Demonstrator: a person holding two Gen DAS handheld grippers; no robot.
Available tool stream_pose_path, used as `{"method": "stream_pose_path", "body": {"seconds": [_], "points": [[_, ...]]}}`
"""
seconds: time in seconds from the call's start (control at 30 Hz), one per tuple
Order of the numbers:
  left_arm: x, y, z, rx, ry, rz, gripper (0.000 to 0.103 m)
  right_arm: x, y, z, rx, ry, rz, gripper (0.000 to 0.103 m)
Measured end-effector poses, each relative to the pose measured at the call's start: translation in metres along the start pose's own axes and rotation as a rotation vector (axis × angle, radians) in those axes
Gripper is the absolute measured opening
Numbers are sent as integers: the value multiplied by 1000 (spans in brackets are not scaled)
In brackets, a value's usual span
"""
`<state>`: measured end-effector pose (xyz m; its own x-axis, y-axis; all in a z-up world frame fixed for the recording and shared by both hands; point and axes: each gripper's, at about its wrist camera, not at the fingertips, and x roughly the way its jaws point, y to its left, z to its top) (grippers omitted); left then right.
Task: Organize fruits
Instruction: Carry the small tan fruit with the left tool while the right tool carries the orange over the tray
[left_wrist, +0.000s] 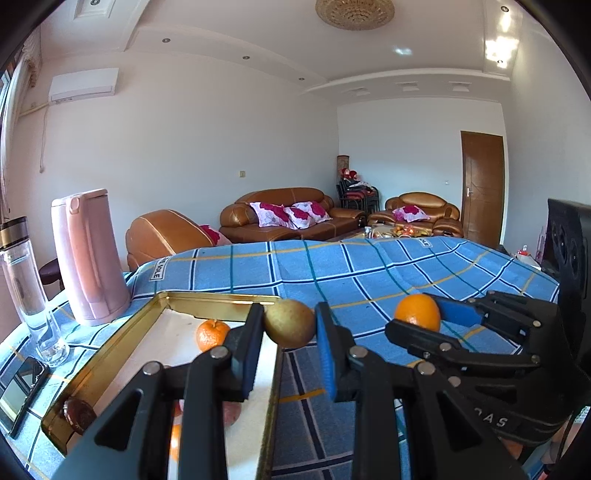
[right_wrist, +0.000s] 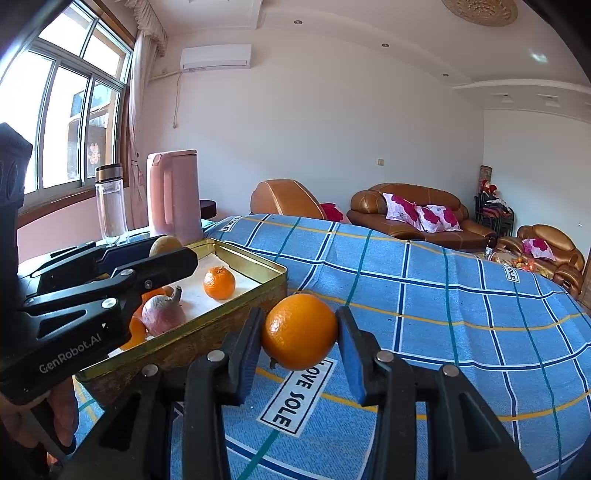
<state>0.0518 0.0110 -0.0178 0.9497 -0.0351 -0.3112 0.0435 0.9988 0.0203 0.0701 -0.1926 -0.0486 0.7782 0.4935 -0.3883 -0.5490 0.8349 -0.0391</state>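
My left gripper (left_wrist: 290, 326) is shut on a brownish-green pear (left_wrist: 290, 323), held above the right rim of a gold metal tin (left_wrist: 110, 347). Inside the tin lie a small orange (left_wrist: 211, 334) and other fruit partly hidden by my fingers. In the right wrist view the tin (right_wrist: 221, 325) holds a small orange (right_wrist: 219, 283), a pinkish fruit (right_wrist: 162, 314) and more oranges under the left gripper (right_wrist: 162, 248), which carries the pear (right_wrist: 165, 245). My right gripper (right_wrist: 299, 332) is shut on a large orange (right_wrist: 299, 331), just right of the tin; that orange (left_wrist: 418, 312) shows at the right in the left wrist view.
A pink kettle (left_wrist: 88, 254) and a clear bottle (left_wrist: 29, 291) stand left of the tin. A phone (left_wrist: 22, 391) lies at the left edge. The blue checked cloth (right_wrist: 443, 314) covers the table to the right. Brown sofas (left_wrist: 288, 214) stand beyond.
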Motion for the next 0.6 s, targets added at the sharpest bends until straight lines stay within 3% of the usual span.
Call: {"method": "stream_pose_path", "body": {"seconds": [0.6], "points": [[-15,51,-8,-27,29,107,29,5,40,13,-61,-7,77,42]]}}
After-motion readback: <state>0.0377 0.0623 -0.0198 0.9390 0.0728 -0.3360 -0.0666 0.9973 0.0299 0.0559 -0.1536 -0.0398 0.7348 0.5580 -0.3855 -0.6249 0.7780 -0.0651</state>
